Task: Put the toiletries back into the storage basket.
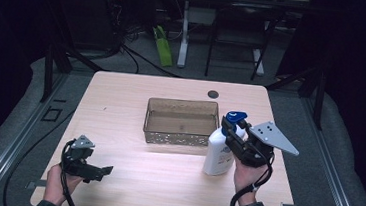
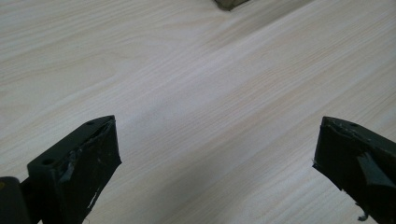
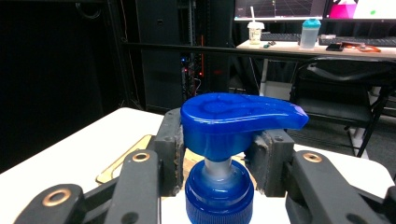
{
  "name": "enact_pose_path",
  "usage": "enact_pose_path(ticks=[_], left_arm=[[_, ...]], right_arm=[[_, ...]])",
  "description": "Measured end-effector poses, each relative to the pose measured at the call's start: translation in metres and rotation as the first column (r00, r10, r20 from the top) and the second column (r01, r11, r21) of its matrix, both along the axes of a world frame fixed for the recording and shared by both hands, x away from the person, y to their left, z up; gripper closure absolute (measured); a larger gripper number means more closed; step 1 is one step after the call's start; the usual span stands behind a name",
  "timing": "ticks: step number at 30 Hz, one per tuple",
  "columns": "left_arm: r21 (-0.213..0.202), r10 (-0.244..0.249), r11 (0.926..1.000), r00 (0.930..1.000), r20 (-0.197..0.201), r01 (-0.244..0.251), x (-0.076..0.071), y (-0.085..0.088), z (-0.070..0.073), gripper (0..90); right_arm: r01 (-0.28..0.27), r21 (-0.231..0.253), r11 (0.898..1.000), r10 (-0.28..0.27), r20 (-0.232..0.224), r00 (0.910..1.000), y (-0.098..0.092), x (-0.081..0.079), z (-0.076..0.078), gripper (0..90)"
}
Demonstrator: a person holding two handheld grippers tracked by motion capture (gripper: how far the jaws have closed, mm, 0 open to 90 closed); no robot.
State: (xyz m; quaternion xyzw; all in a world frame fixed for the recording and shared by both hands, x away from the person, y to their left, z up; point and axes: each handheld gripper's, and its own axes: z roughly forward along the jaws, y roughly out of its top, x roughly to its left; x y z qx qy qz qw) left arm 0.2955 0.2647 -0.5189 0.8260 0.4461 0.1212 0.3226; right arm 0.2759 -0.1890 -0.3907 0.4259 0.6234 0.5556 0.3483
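White pump bottle point(image 1: 219, 154) with a glossy blue pump head point(image 3: 236, 119), standing upright on the table point(image 1: 164, 181) just off the tray's point(image 1: 182, 121) near right corner. The right gripper point(image 1: 232, 132) comes in level from the right, jaws clamped on the neck under that head. The left gripper point(image 1: 105, 170) lies low at the near left, jaws spread wide over bare pale woodgrain, holding nothing. The tray is brown, see-through and rectangular.

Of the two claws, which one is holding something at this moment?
The right claw: its jaws are closed around the neck of the white pump bottle beside the brown tray. The left claw is open, with only bare table under it.
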Motion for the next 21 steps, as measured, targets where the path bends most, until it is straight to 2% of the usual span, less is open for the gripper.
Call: enact_pose_path(ticks=[14, 21], left_arm=[[-0.008, 0.002, 1.0, 1.0, 0.0, -0.002, 0.0, 0.0, 0.001, 0.0], [-0.005, -0.002, 1.0, 1.0, -0.002, 0.002, 0.0, 0.0, 0.0, 0.0]], right_arm=[[-0.024, -0.007, 1.0, 0.024, 0.025, 0.9994, 0.006, 0.006, 0.026, 59.3], [-0.026, -0.007, 1.0, 0.026, 0.024, 0.9994, 0.009, 0.009, 0.033, 59.3]])
